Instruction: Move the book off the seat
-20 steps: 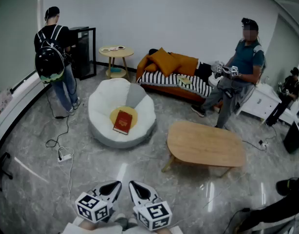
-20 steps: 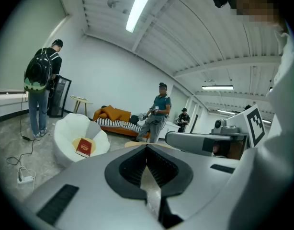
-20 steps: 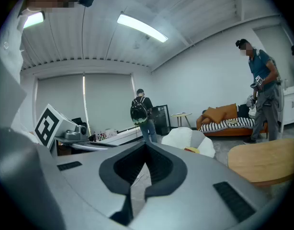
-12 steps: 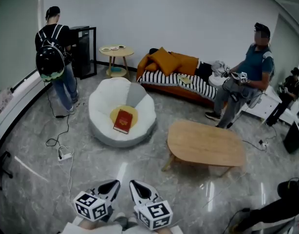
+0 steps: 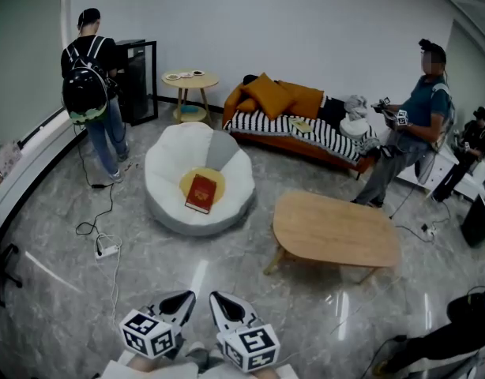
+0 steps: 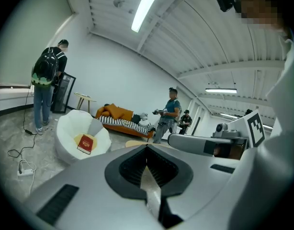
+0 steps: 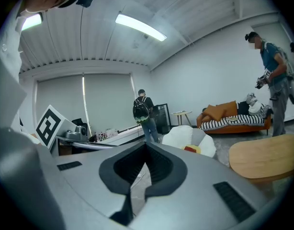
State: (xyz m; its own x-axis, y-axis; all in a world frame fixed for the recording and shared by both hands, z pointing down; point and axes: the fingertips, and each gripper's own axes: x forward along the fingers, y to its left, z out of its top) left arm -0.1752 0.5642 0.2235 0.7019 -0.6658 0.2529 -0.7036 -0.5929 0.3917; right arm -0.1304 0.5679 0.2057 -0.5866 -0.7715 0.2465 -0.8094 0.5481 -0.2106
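Left gripper (image 5: 182, 300) and right gripper (image 5: 220, 302), bottom centre, both closed and empty; book (image 5: 199, 193) lies flat on the yellow cushion (image 5: 217, 177) in the white seat (image 5: 167, 168), centre-left, well apart; risk: soft padding yields, so the jaws pinch cushion instead of book.

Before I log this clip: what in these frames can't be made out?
- Title on the book: too small in every view.
- Items on the round side table: too small, head view.
- Person at bottom right: cut off by head view's edge.
- Black cabinet: partly hidden by the backpack wearer, head view.
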